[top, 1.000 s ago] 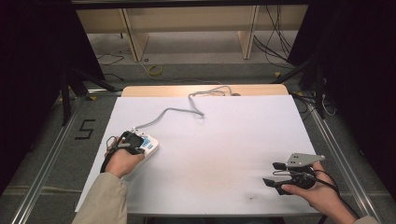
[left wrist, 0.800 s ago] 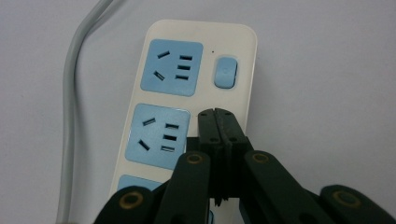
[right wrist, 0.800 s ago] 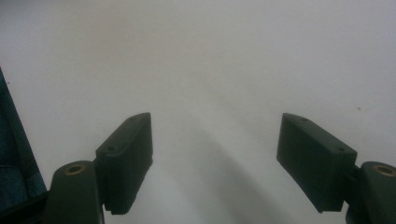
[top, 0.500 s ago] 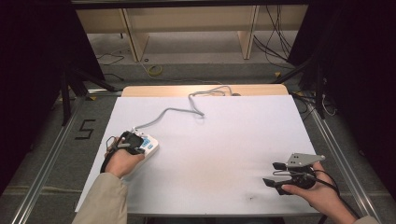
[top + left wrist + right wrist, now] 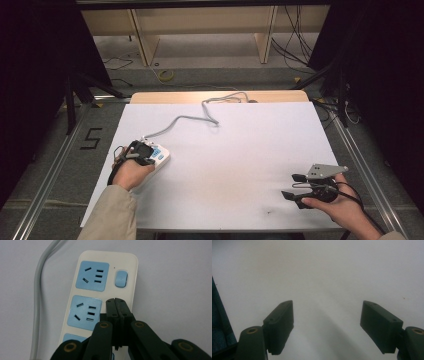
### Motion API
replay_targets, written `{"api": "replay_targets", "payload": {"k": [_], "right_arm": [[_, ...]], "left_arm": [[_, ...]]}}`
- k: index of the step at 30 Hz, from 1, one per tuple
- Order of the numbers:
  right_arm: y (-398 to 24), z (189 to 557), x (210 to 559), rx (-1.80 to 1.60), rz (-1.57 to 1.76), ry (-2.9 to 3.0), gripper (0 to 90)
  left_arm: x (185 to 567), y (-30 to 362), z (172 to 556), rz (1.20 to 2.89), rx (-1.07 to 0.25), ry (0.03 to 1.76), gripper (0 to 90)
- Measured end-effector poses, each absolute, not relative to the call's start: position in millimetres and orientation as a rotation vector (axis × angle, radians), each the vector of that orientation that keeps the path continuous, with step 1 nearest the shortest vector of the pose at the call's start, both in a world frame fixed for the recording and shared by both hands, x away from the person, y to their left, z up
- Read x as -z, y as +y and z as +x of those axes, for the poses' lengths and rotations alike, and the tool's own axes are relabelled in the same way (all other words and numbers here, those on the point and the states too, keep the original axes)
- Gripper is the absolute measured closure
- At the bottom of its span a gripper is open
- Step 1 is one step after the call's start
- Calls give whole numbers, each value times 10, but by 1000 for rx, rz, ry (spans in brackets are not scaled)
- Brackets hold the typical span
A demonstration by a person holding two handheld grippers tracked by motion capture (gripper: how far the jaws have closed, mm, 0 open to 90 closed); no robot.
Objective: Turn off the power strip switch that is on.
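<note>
A white power strip (image 5: 159, 156) with blue sockets lies at the left of the white table, its grey cord (image 5: 192, 119) snaking toward the far edge. My left gripper (image 5: 142, 152) hovers right over the strip, jaws shut together with nothing between them. In the left gripper view the closed tips (image 5: 116, 301) sit over the strip (image 5: 105, 287) beside the middle socket, just below the blue switch (image 5: 121, 278). My right gripper (image 5: 292, 186) rests low at the table's front right, jaws open; in the right gripper view the open gripper (image 5: 327, 312) frames only bare table.
The white table surface (image 5: 240, 145) stretches between the two hands. A wooden board (image 5: 280, 95) edges the far side. Beyond it stand shelf legs and floor cables (image 5: 295, 47). A metal rail (image 5: 360, 155) runs along the right.
</note>
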State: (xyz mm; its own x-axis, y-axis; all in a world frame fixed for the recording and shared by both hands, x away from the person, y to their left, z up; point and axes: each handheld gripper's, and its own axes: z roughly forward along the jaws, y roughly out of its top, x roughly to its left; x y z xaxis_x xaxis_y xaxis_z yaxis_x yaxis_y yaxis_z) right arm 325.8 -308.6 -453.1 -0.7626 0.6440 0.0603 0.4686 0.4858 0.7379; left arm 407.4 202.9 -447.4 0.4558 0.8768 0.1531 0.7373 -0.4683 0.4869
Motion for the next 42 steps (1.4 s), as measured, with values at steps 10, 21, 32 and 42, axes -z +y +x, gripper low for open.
{"api": "replay_targets", "payload": {"k": [10, 21, 32, 42], "right_arm": [[-3090, 3261, 4529, -1142, 957, 2505, 272], [-3091, 3261, 4528, -1144, 957, 2505, 272], [-3094, 3261, 4525, -1145, 954, 2502, 272], [-3095, 3262, 4523, -1148, 946, 2501, 272]], "left_arm": [[4470, 2040, 4078, 2354, -543, 1366, 900], [4469, 2042, 4080, 2353, -543, 1365, 900], [4468, 2053, 4080, 2354, -540, 1358, 900], [4469, 2057, 4080, 2353, -542, 1356, 900]]}}
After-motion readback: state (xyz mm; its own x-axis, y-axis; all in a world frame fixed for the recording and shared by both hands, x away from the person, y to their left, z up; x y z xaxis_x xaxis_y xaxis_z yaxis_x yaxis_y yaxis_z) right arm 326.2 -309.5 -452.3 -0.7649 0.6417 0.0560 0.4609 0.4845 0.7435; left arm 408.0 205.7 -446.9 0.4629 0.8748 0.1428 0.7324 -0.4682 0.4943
